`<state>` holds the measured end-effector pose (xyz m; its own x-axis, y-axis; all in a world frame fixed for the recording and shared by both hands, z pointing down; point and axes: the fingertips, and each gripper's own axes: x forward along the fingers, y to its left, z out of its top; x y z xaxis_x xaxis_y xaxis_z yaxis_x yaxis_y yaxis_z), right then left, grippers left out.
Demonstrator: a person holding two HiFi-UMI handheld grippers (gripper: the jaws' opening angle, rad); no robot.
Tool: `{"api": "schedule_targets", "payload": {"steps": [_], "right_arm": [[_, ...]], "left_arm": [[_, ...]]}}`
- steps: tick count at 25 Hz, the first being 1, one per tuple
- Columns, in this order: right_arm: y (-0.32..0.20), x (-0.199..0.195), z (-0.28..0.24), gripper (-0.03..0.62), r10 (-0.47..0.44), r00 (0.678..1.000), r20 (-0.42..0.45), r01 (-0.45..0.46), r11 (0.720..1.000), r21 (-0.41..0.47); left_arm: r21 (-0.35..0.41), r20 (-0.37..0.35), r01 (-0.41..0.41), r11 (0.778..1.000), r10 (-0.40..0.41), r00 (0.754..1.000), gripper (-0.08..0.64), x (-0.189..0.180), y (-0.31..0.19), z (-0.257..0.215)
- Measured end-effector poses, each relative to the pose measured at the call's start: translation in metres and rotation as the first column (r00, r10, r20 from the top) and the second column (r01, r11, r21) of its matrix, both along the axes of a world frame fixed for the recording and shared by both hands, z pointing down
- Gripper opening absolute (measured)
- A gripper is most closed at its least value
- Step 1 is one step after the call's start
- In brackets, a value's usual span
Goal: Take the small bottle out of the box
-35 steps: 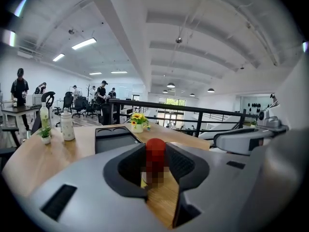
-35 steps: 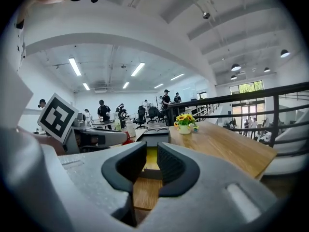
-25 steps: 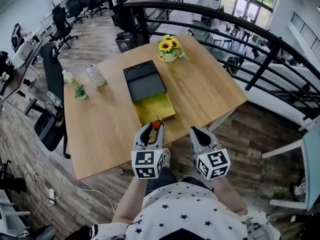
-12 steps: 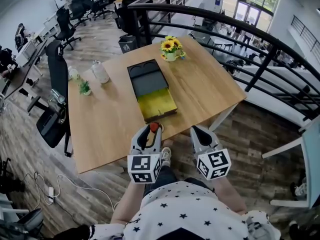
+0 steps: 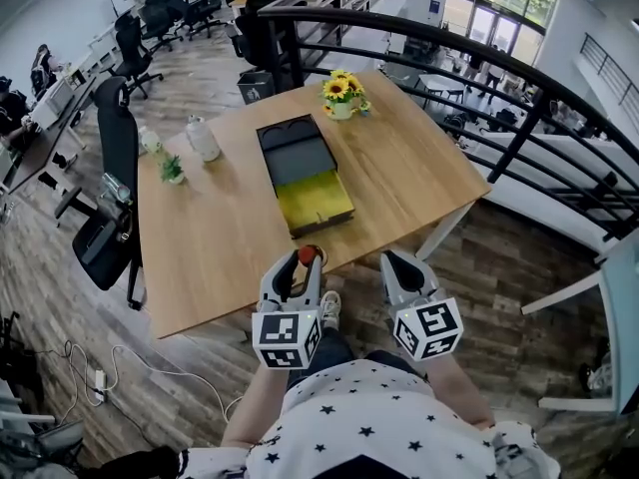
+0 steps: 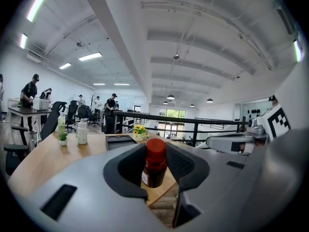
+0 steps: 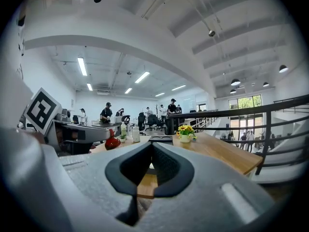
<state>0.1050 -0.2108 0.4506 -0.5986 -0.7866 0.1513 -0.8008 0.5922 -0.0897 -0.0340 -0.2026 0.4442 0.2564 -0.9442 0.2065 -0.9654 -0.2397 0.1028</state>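
The small dark bottle (image 5: 309,255) with a red cap (image 6: 155,148) stands upright between the jaws of my left gripper (image 5: 301,265), which is shut on it. It hangs just over the front edge of the wooden table (image 5: 220,238). The box (image 5: 304,171) lies in the middle of the table, its dark lid folded back and its yellow inside (image 5: 316,201) in view. My right gripper (image 5: 398,264) hovers off the table's front edge to the right, shut with nothing in it (image 7: 152,152). In the right gripper view the bottle (image 7: 112,141) shows at the left.
A pot of sunflowers (image 5: 339,96) stands at the table's far edge. A white jar (image 5: 203,138), a small plant (image 5: 172,169) and a slim bottle (image 5: 150,140) stand at the far left. An office chair (image 5: 110,178) is to the left, a black railing (image 5: 449,53) behind.
My left gripper has drawn back from the box toward the table's front edge with the bottle in it. The right gripper has hardly moved.
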Motion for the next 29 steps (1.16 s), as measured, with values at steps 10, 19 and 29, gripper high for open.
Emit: {"api": "schedule_targets", "payload": {"steps": [10,19,29], "right_arm": [[-0.001,0.004,-0.002,0.005,0.027,1.0,0.011,-0.027,1.0,-0.006],[-0.007,0.004,0.0,0.005,0.035,0.999,0.007,-0.035,0.999,-0.008],[-0.014,0.01,0.004,0.005,0.031,1.0,0.006,-0.031,1.0,-0.004]], "left_arm": [[0.005,-0.006,-0.005,1.0,0.005,1.0,0.125,-0.001,0.001,-0.005],[-0.001,-0.015,0.001,1.0,-0.001,1.0,0.124,-0.002,-0.007,-0.003],[-0.003,-0.018,0.007,1.0,-0.007,1.0,0.125,0.005,-0.014,0.001]]}}
